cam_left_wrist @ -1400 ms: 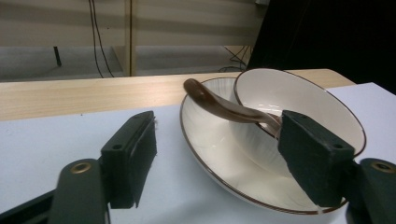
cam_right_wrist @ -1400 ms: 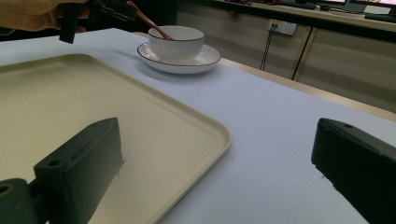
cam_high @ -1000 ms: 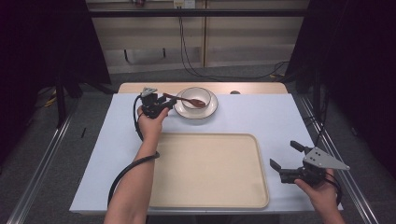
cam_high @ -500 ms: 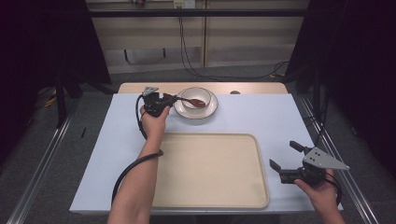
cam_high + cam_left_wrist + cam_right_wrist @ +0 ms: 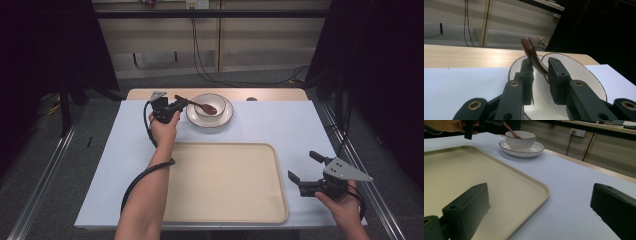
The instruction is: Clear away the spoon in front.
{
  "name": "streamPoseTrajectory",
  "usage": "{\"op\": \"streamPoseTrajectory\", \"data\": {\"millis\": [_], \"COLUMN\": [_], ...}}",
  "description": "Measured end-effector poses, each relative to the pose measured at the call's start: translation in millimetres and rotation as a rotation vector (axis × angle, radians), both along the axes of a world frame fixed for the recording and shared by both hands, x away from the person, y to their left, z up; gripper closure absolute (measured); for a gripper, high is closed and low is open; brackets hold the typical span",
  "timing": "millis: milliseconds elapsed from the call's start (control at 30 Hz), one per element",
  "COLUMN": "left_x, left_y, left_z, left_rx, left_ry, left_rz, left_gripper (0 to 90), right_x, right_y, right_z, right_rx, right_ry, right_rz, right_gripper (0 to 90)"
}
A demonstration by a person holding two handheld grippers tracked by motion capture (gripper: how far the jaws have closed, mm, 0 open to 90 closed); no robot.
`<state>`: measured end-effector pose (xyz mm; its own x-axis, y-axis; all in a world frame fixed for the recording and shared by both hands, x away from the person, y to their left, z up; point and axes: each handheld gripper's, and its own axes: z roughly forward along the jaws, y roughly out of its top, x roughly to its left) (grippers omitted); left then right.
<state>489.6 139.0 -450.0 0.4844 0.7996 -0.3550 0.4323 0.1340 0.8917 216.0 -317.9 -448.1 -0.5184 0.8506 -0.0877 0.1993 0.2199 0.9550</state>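
Standing at the near edge, I see the right gripper [image 5: 306, 172] first, held low at the near right corner of the table [image 5: 280, 125], its jaws wide apart with nothing between them. Just to its left lies one beige tray [image 5: 220, 182], bare, taking up the near middle of the white surface.

Farther off, on the far left, the left gripper [image 5: 181, 104] reaches toward the dishes. Its jaws are closed on the handle of one dark wooden spoon [image 5: 200, 105]; in the left gripper view the spoon [image 5: 532, 53] runs up between the two black pads at a tilt. From above, the spoon's long axis runs left to right, handle end in the jaws, its head resting inside the bowl [image 5: 212, 106] to the right of that gripper.

That one white bowl sits on one white plate [image 5: 226, 118] at the far middle of the table, well apart from the right gripper. My guess is any next move turns on this: the spoon already belongs to the left hand, and must lift up and leftward to clear the bowl's rim. Two grippers, one each of tray, spoon, bowl and plate.
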Motion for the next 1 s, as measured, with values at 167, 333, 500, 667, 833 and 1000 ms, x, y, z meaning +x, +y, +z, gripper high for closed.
{"op": "streamPoseTrajectory", "data": {"millis": [167,333,500,667,833,1000], "left_x": [0.7,1.3,1.3,1.0,0.6,-0.2], "left_y": [-3.0,-7.2,-8.5,-9.0,-9.0,-9.2], "left_z": [3.1,5.7,6.3,9.5,15.4,22.3], "left_rx": [-0.021,-0.039,-0.059,-0.098,-0.131,-0.124], "left_ry": [-0.020,-0.032,-0.039,-0.050,-0.069,-0.092], "left_rz": [-0.010,-0.015,-0.023,-0.022,-0.024,-0.029], "left_gripper": [76.6,77.8,79.3,81.3,82.7,82.9], "right_x": [0.0,0.2,0.0,0.1,0.2,0.2], "right_y": [0.2,0.5,0.4,0.5,0.6,0.8], "right_z": [-0.3,-0.6,-0.7,-0.8,-0.8,-0.8], "right_rx": [-0.004,-0.006,-0.006,-0.008,-0.007,-0.008], "right_ry": [0.004,0.005,0.004,0.006,0.005,0.004], "right_rz": [0.005,0.010,0.010,0.012,0.012,0.013], "right_gripper": [2.0,2.0,2.1,2.1,2.0,2.0]}}
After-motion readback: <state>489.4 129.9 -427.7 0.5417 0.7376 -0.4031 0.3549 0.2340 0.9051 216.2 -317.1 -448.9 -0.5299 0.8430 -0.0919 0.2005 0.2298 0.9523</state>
